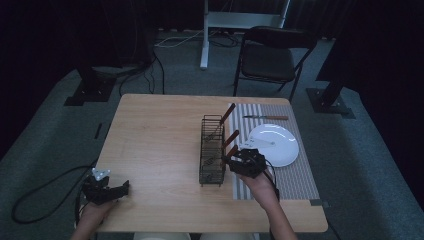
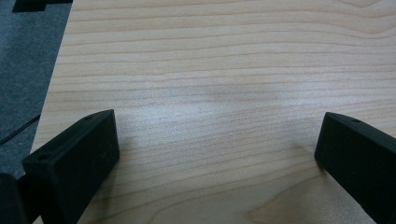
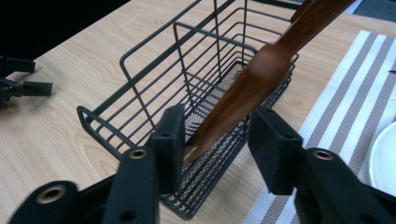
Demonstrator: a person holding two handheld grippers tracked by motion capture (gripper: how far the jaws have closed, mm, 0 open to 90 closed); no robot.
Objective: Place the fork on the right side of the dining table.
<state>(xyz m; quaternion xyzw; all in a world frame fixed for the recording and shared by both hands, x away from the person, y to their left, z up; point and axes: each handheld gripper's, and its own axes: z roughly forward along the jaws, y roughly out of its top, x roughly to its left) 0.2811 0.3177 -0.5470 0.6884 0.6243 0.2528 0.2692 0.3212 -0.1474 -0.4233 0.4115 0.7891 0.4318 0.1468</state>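
Observation:
A black wire basket (image 1: 211, 150) stands mid-table with three brown wooden-handled utensils leaning out of it. My right gripper (image 1: 226, 159) is at the basket's near right side. In the right gripper view it (image 3: 217, 128) is open, with its jaws on either side of the nearest wooden handle (image 3: 261, 74), which slants down into the basket (image 3: 122, 59). Whether a jaw touches the handle is unclear. At the table's near left corner my left gripper (image 1: 125, 187) rests; it (image 2: 219, 130) is open wide over bare wood with nothing between its jaws.
A striped placemat (image 1: 295, 175) lies right of the basket, bearing a white plate (image 1: 280, 145) and, at its far end, a knife (image 1: 267, 117). Beyond the table stands a black chair (image 1: 270, 57). Cables run over the floor at left.

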